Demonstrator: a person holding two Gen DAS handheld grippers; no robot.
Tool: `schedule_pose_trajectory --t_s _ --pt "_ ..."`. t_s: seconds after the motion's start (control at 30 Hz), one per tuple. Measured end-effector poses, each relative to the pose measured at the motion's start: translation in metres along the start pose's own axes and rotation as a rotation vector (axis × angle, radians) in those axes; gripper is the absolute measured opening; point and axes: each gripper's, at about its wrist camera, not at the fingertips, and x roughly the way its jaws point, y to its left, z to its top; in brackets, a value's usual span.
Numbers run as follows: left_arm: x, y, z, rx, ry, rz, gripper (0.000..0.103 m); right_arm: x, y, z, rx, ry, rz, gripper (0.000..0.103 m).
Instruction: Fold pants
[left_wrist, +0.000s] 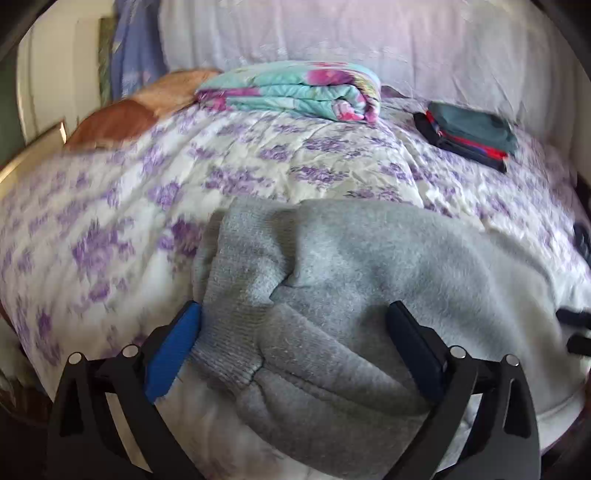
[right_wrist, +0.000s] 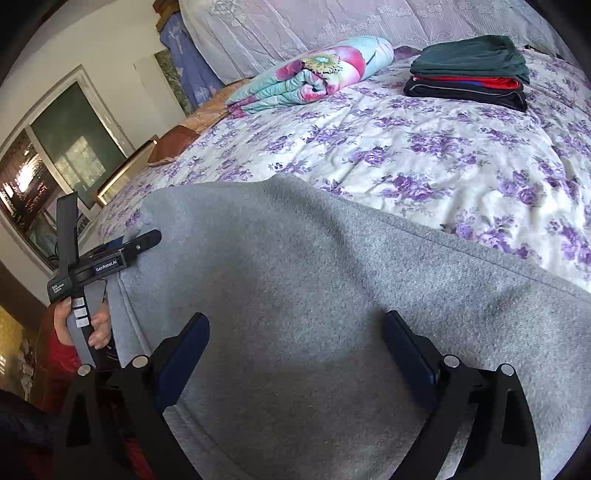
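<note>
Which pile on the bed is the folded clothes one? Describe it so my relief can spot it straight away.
Start from the purple-flowered bedspread and look to its far side, near the pale lace curtain. Right of the rolled turquoise-and-pink floral quilt sits the stack of folded clothes. It alone is flat, squared and plain-coloured: dark green on top, red in the middle, black underneath.

Grey pants (left_wrist: 332, 295) run off the lower edge — bedspread (left_wrist: 92, 229) blurred at left.

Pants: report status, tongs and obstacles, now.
Left tongs open, astride cuff. Right tongs open over gray pants. Folded stack and quilt far off.
</note>
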Motion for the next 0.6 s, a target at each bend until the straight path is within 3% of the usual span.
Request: schedule_pose_trajectory --t_s 0.1,0.2,0.3,0.37,0.4,0.47,0.5,0.6 --pt "-0.026 0.023 0.005 -0.113 -0.046 -0.126 0.097 -0.042 -0.005 0.000 0.021 -0.091 0.024 0.095" --pt "-0.052 0.038 0.002 -0.189 -0.096 -0.244 0.096 -0.096 -0.020 -0.019 0.030 -0.177 -0.081 0.096" --pt "-0.073 0.035 -0.004 -0.204 -0.142 -0.381 0.096 -0.130 -0.052 -0.057 0.113 -0.177 -0.177 0.097" --pt "-0.074 0.017 -0.009 -0.136 -0.126 -0.438 0.096 -0.135 -0.080 -0.081 0.191 -0.121 -0.234 0.098" --pt "-0.067 0.004 -0.012 -0.089 -0.089 -0.426 0.096 -0.134 -0.099 -0.097 0.245 -0.092 -0.227 0.098" --pt "-0.039 -0.013 -0.017 -0.044 -0.006 -0.354 0.096 -0.143 -0.112 -0.117 0.265 -0.170 -0.135 0.097" --pt "-0.022 -0.019 -0.022 -0.044 0.032 -0.312 0.096 -0.151 -0.108 -0.119 0.265 -0.191 -0.147 0.097" --pt "-0.030 -0.038 -0.027 0.029 -0.017 -0.205 0.098 -0.186 -0.100 -0.119 0.268 -0.282 -0.124 0.097"
